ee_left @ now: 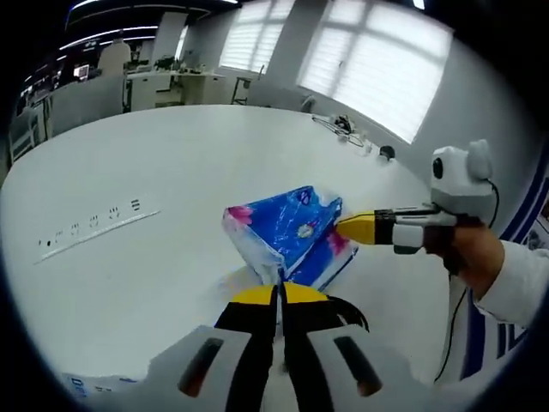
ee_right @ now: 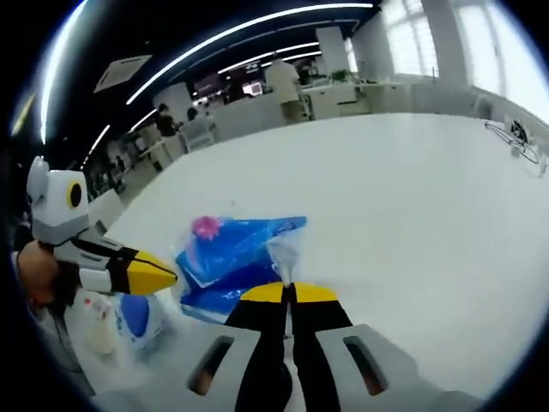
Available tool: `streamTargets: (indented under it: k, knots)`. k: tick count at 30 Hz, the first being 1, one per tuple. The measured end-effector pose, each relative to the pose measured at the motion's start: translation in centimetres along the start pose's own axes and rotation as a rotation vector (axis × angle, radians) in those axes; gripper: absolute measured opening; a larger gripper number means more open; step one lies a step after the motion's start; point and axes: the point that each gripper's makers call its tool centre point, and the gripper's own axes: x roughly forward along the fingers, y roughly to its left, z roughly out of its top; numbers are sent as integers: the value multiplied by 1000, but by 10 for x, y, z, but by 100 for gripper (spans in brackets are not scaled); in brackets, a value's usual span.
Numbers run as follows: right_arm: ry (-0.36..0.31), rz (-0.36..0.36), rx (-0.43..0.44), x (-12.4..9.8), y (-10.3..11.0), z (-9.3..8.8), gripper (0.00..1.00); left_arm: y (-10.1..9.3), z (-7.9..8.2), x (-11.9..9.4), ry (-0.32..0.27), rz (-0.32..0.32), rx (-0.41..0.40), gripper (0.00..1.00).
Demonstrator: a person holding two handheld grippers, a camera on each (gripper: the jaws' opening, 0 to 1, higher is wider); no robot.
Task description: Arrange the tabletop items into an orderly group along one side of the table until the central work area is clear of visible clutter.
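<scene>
In the left gripper view, my left gripper [ee_left: 280, 296] is pressed together, its tips at the near end of the blue tissue pack [ee_left: 290, 236], perhaps nipping its wrapper. The pack's long axis runs away from me. My right gripper [ee_left: 350, 227] touches its right side, also closed. White table [ee_left: 171, 189] lies open beyond the pack.

In the right gripper view, the pack [ee_right: 236, 257] sits just ahead of my right gripper [ee_right: 288, 293], whose jaws are pressed together; a white bottle [ee_right: 120, 322] stands left of the pack.

small print on table strip [ee_left: 94, 225] illegible; white-blue packet [ee_right: 129, 319] blurred, partly behind left gripper [ee_right: 159, 276].
</scene>
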Motion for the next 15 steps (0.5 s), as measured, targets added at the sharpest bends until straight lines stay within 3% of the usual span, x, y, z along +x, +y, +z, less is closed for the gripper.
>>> streamTargets:
  k: [15]
  knots:
    - [48,3,17,28,-12,-21,0,17,-18,23,37,21,-53,0]
